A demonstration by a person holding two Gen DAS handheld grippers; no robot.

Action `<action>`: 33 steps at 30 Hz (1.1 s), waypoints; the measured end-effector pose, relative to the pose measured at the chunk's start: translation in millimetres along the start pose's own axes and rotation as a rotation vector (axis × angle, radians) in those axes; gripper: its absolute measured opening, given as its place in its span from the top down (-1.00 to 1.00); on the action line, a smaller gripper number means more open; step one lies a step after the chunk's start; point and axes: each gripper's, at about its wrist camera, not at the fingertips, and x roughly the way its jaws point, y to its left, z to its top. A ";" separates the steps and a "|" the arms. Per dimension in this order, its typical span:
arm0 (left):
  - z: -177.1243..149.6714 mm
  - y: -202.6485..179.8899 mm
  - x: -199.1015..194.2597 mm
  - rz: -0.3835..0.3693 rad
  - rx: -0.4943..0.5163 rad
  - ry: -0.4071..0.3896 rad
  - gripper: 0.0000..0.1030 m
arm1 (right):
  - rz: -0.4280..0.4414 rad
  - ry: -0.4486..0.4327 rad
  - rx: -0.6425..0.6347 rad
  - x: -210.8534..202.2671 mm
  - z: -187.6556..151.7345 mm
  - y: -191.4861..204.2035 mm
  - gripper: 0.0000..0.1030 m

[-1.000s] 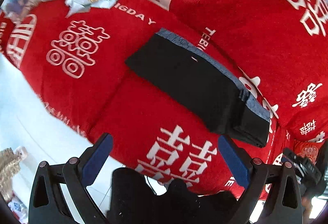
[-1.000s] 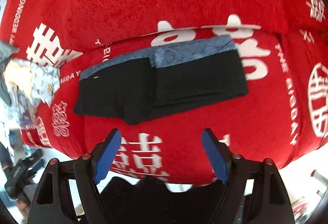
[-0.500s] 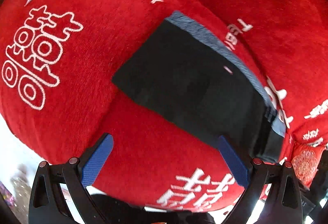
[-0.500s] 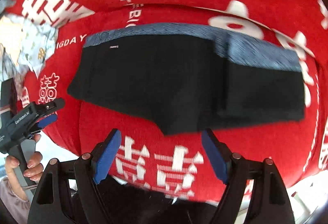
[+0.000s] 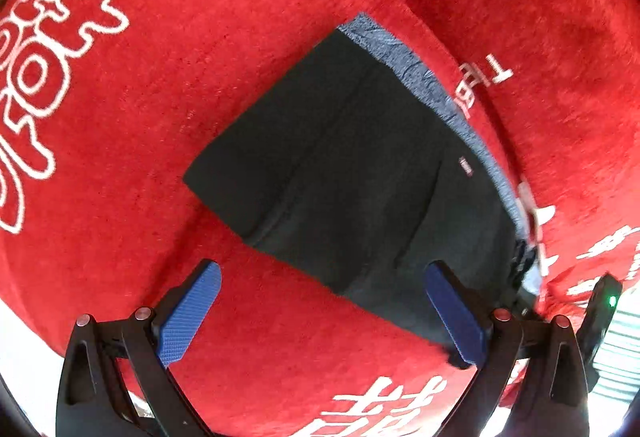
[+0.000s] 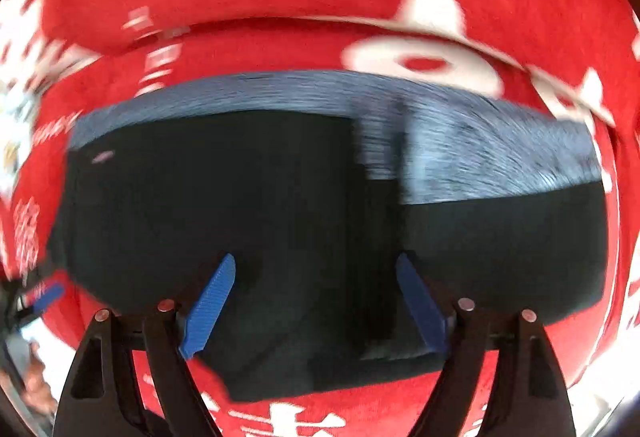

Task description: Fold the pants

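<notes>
Black pants (image 5: 352,173) lying flat and partly folded on a red plush blanket (image 5: 168,85) printed with white characters, blue-grey waistband (image 5: 416,77) running along the far edge from 12 toward 4 o'clock in the left wrist view. Left gripper (image 5: 324,313) hovering low at 6 o'clock, blue pads spread wide and clamping nothing; right pad (image 5: 456,313) over the near hem of the pants, left pad over bare red blanket. Small white label (image 5: 464,163) showing at 3 o'clock, just inside the waistband. Over in the right wrist view, heavy blur: same pants (image 6: 224,205) filling the middle, one flap doubled over at 3 o'clock with its own strip of waistband (image 6: 496,157) on top. Right gripper (image 6: 316,301) pointing down at the cloth, jaws wide apart, black fabric showing between the blue fingers (image 6: 210,303) but not pinched. At 9 o'clock, the tip of the other gripper peeking in beside the pants' edge; contact there impossible to judge through the smear.
</notes>
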 end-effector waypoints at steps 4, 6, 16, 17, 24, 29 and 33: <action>6.5 3.3 5.4 -0.047 -0.009 0.007 -0.99 | 0.035 -0.086 -0.147 -14.2 -7.0 45.2 -0.67; 8.6 4.1 12.8 -0.082 -0.028 0.018 -0.99 | 0.048 -0.036 -0.190 3.3 -6.5 58.6 -0.67; 1.3 -19.0 24.0 -0.141 -0.020 -0.014 -0.98 | 0.087 0.001 -0.176 29.7 -19.1 60.1 -0.81; 2.8 -14.4 31.7 -0.114 -0.047 0.001 -0.89 | 0.098 0.002 -0.176 28.8 -19.5 58.5 -0.87; -7.0 -65.7 14.4 0.245 0.228 -0.132 0.33 | 0.182 0.041 -0.136 2.8 -11.6 42.3 -0.88; -74.1 -143.8 18.5 0.585 0.824 -0.394 0.34 | 0.411 0.052 -0.050 -37.2 37.5 38.1 -0.89; -93.5 -151.9 28.0 0.675 0.986 -0.440 0.34 | 0.547 0.197 -0.161 -37.7 76.7 90.0 -0.89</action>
